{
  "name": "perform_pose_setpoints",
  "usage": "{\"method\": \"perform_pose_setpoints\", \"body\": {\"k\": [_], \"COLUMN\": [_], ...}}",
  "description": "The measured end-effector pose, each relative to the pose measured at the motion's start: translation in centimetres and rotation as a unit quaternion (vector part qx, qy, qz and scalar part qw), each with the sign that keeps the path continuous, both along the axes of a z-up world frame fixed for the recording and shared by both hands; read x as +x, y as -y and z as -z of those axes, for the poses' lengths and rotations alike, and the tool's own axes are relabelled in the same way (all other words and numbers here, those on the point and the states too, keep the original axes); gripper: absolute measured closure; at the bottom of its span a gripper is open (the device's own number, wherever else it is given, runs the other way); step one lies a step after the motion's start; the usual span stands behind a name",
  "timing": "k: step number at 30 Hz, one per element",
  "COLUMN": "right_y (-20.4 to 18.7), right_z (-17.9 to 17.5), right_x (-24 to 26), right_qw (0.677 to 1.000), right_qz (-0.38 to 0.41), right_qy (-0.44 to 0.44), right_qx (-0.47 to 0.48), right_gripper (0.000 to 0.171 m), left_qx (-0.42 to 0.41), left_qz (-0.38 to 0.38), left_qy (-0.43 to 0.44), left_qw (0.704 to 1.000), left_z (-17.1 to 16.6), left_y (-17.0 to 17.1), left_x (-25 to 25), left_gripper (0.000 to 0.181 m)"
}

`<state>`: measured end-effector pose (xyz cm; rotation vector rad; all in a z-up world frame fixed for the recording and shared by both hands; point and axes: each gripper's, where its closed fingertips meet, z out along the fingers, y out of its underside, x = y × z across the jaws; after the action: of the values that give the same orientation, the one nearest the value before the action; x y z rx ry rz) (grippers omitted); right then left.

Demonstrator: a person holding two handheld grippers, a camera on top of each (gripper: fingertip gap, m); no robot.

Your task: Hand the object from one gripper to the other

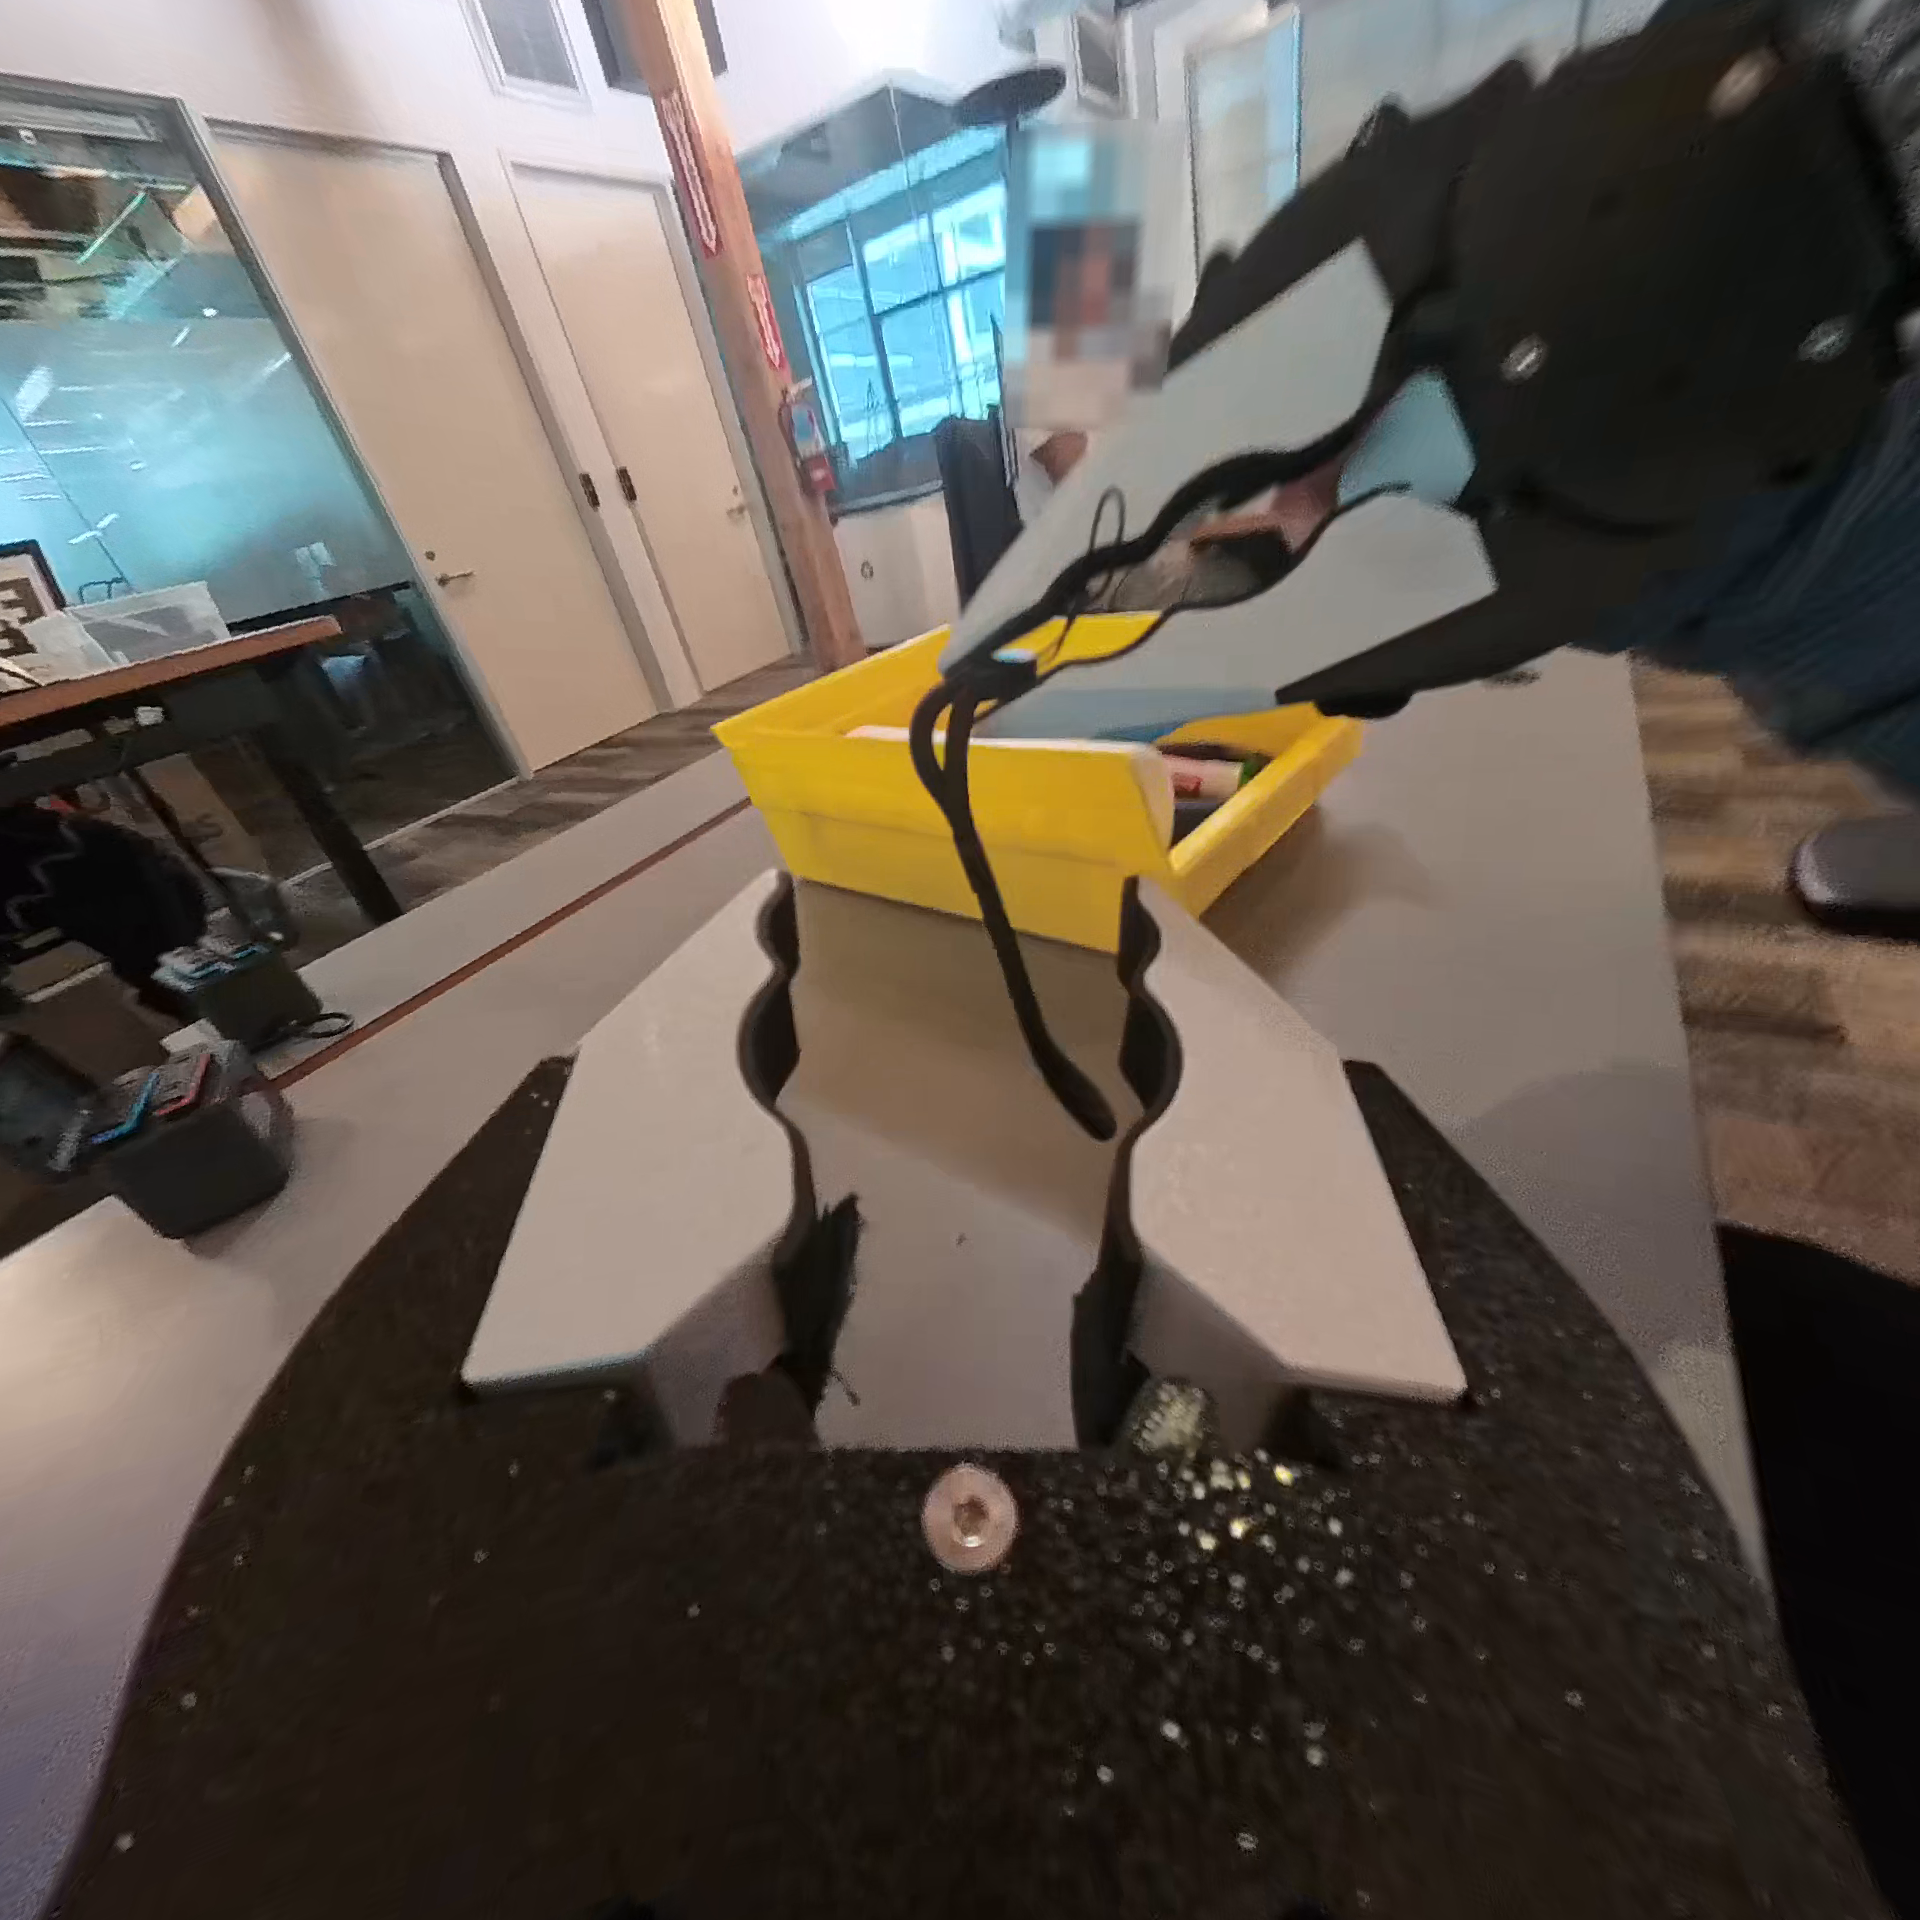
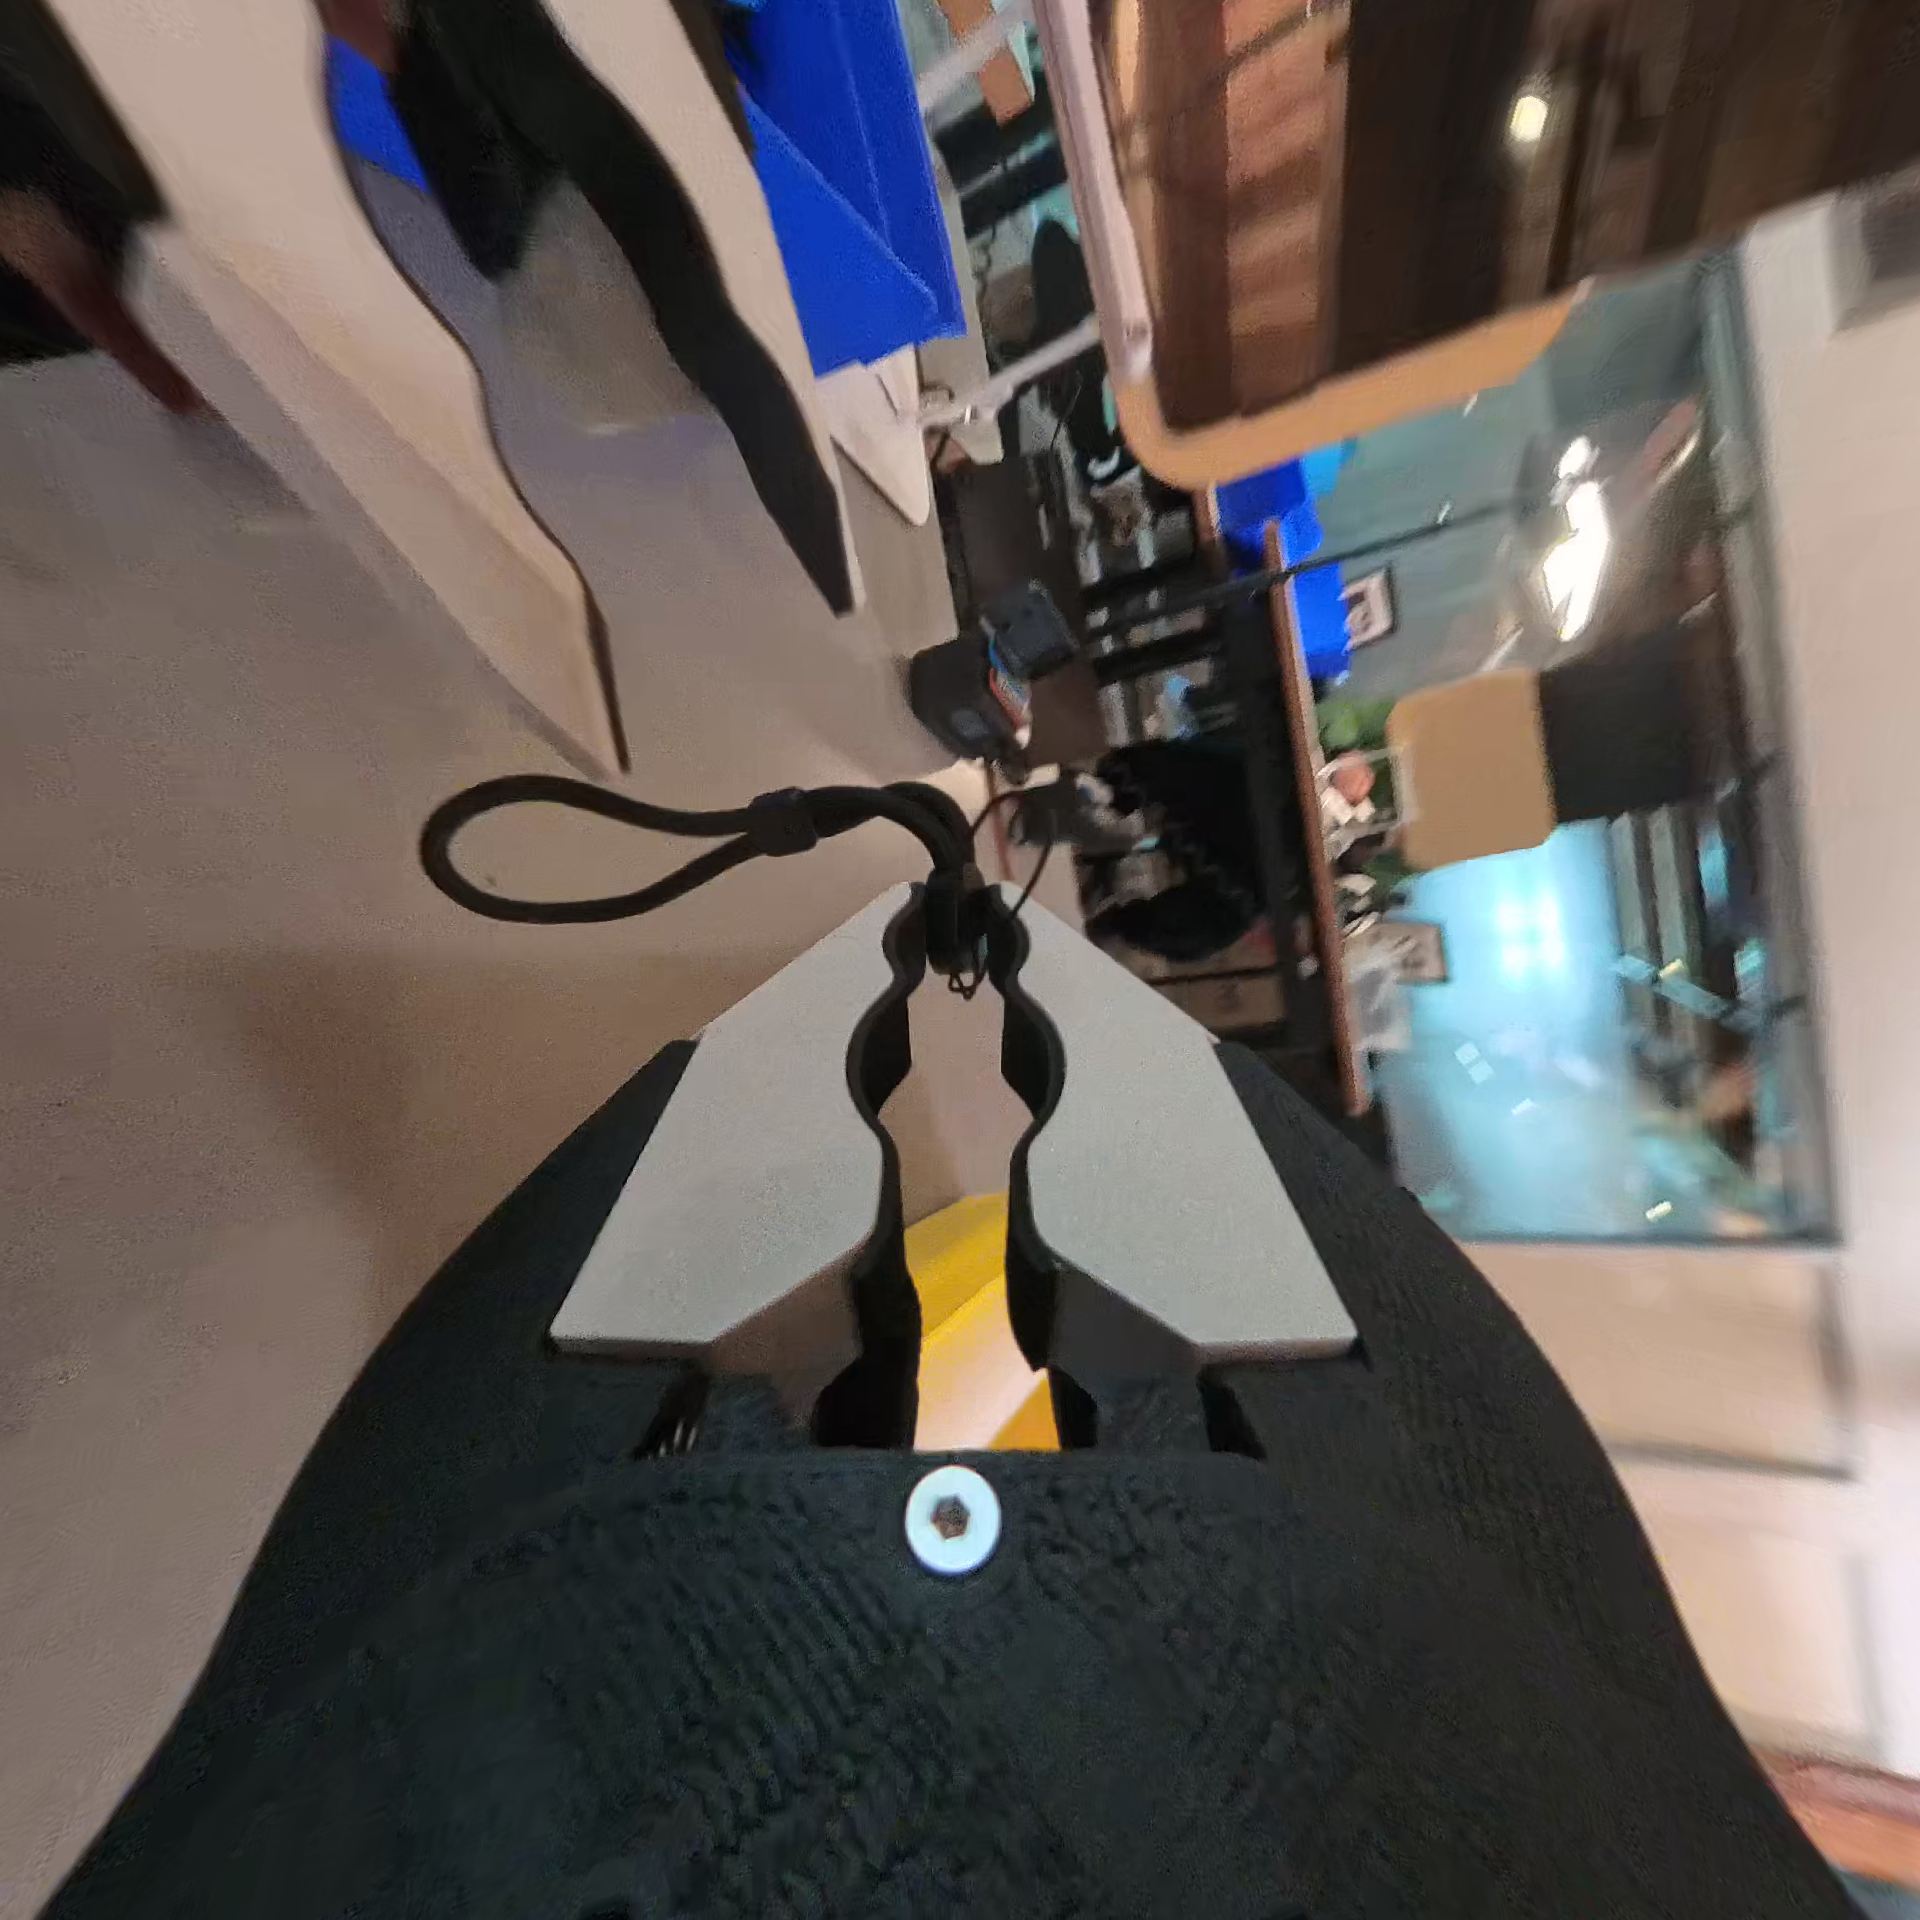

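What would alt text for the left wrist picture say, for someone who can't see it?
The open left gripper reaches over a grey table toward a black cord loop dangling from the shut right gripper above it. A yellow bin sits on the table behind the cord.

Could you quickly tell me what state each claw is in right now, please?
Left claw: open, empty; the black cord loop dangles between its fingers.
Right claw: closed at the tips, gripping the black cord loop by its upper end.
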<state>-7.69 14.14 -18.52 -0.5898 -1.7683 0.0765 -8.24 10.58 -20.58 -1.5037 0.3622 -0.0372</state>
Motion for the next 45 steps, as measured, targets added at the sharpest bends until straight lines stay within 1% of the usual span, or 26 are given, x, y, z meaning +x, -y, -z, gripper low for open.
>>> {"method": "perform_pose_setpoints", "body": {"k": [1,3,5,6,8,11,12,13,15,17,18,20,23,24,27,28,29,31,32,35,36,38,39,41,43,45], "right_y": [0.7,2.7,4.6,5.2,5.8,5.9,5.8,6.0,6.4,6.4,6.4,6.5,7.4,7.5,7.9,8.4,8.9,9.4,9.2,8.1,7.5,6.0,5.3,3.7,2.4,1.7], "right_z": [0.0,0.6,1.1,1.1,0.7,0.3,-0.1,-0.4,-0.7,-1.4,-1.8,-2.4,-1.1,-0.3,2.3,2.9,3.1,3.1,3.1,2.7,2.3,1.6,1.2,0.4,-0.3,-0.9], "right_x": [-0.1,0.0,0.1,0.1,0.1,0.4,0.4,0.4,0.4,0.3,0.2,0.1,0.3,0.2,-0.3,-0.3,-0.4,-0.8,-0.9,-1.0,-1.1,-1.0,-1.0,-0.8,-0.5,-0.3], "right_qw": [0.999,0.993,0.986,0.985,0.986,0.989,0.99,0.99,0.985,0.97,0.958,0.918,0.847,0.834,0.83,0.826,0.822,0.824,0.83,0.854,0.861,0.88,0.892,0.92,0.945,0.966], "right_qz": [-0.017,-0.07,-0.113,-0.121,-0.131,-0.134,-0.133,-0.138,-0.148,-0.151,-0.157,-0.17,-0.188,-0.183,-0.167,-0.172,-0.179,-0.188,-0.185,-0.171,-0.162,-0.139,-0.126,-0.099,-0.072,-0.057], "right_qy": [0.003,0.02,0.026,0.027,0.018,0.013,0.003,-0.005,-0.005,-0.013,-0.022,-0.029,0.037,0.058,0.103,0.116,0.12,0.111,0.106,0.082,0.07,0.045,0.031,0.007,-0.014,-0.026], "right_qx": [0.032,0.093,0.12,0.115,0.101,0.068,0.047,0.012,-0.089,-0.189,-0.24,-0.356,-0.496,-0.517,-0.523,-0.525,-0.527,-0.523,-0.515,-0.484,-0.477,-0.453,-0.432,-0.379,-0.318,-0.251], "right_gripper": [0.162,0.162,0.162,0.163,0.163,0.162,0.162,0.157,0.147,0.138,0.133,0.124,0.124,0.124,0.127,0.13,0.138,0.158,0.169,0.17,0.171,0.17,0.17,0.171,0.171,0.171], "left_qx": [-0.006,-0.023,-0.043,-0.05,-0.058,-0.045,-0.038,-0.029,-0.008,0.017,0.035,0.084,0.123,0.126,0.137,0.136,0.134,0.129,0.127,0.122,0.122,0.118,0.109,0.087,0.068,0.059], "left_qz": [-0.008,-0.02,-0.026,-0.02,-0.01,-0.014,-0.02,-0.025,-0.029,-0.021,-0.003,0.055,0.113,0.133,0.172,0.178,0.184,0.188,0.19,0.177,0.164,0.099,0.076,0.046,-0.002,-0.03], "left_qy": [-0.018,-0.055,-0.081,-0.09,-0.106,-0.115,-0.111,-0.104,-0.079,-0.04,-0.011,0.054,0.122,0.14,0.186,0.194,0.197,0.198,0.199,0.202,0.204,0.214,0.208,0.184,0.149,0.107], "left_qw": [1.0,0.998,0.995,0.994,0.993,0.992,0.993,0.994,0.996,0.999,0.999,0.994,0.978,0.973,0.958,0.955,0.954,0.953,0.953,0.956,0.957,0.965,0.969,0.978,0.987,0.992], "left_z": [0.4,1.6,2.7,3.2,3.7,3.4,3.1,2.7,1.7,0.5,-0.3,-2.4,-4.3,-4.7,-5.4,-5.4,-5.3,-5.2,-5.2,-5.0,-4.9,-4.6,-4.3,-3.5,-2.6,-1.9], "left_y": [-0.2,-0.5,-0.8,-0.8,-0.8,-0.6,-0.6,-0.5,-0.3,0.1,0.5,1.7,3.0,3.3,3.9,3.9,3.9,3.9,3.9,3.7,3.5,2.5,2.0,1.4,0.7,0.4], "left_x": [0.0,0.1,0.2,0.4,0.7,0.5,0.2,0.0,-0.4,-0.7,-0.5,0.2,0.5,0.7,0.9,0.9,1.0,1.1,1.0,0.5,0.2,-1.5,-2.0,-2.4,-3.2,-3.3], "left_gripper": [0.124,0.128,0.135,0.145,0.173,0.181,0.181,0.181,0.181,0.181,0.181,0.181,0.181,0.181,0.181,0.181,0.181,0.181,0.181,0.181,0.176,0.135,0.122,0.101,0.092,0.095]}}
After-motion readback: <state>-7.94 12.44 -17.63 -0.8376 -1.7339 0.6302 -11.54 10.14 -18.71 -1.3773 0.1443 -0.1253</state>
